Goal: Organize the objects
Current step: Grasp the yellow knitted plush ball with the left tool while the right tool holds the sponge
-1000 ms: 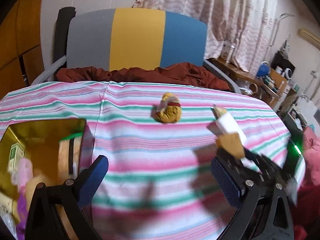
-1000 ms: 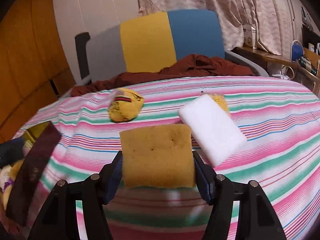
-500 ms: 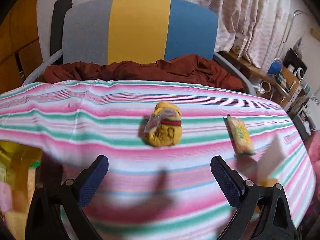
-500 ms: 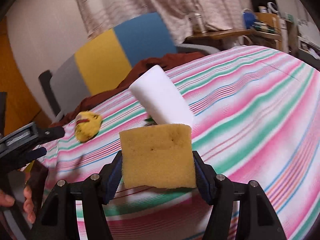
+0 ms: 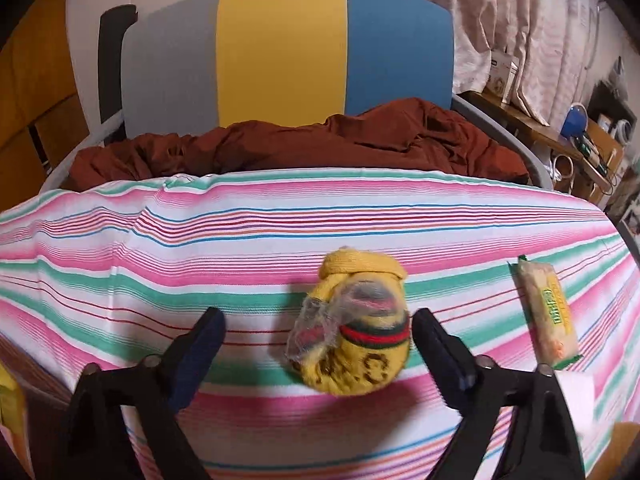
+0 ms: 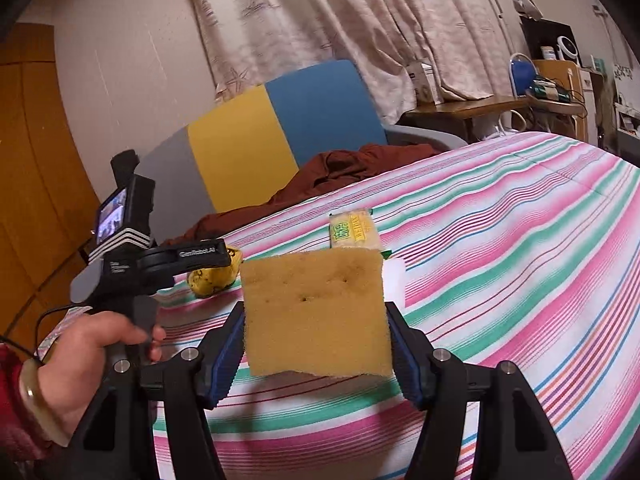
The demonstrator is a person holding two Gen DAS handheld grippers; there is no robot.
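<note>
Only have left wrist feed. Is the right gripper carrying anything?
Observer: Yes, the right gripper is shut on a yellow sponge, held above the striped tablecloth.
Operator: Where's the white block?
Observer: Right behind the sponge; only a white sliver shows.
Operator: Is my left gripper visible from there?
Observer: Yes, the left gripper body is in a bare hand, reaching over the yellow sock bundle.

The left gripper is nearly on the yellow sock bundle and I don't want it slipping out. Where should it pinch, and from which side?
Grip the yellow sock bundle across its round middle, near the red and green band, not the loose clear plastic at its left. Come from the near side, as the open left gripper is aimed; its right finger is already beside the bundle, so shift slightly right to centre it.
</note>
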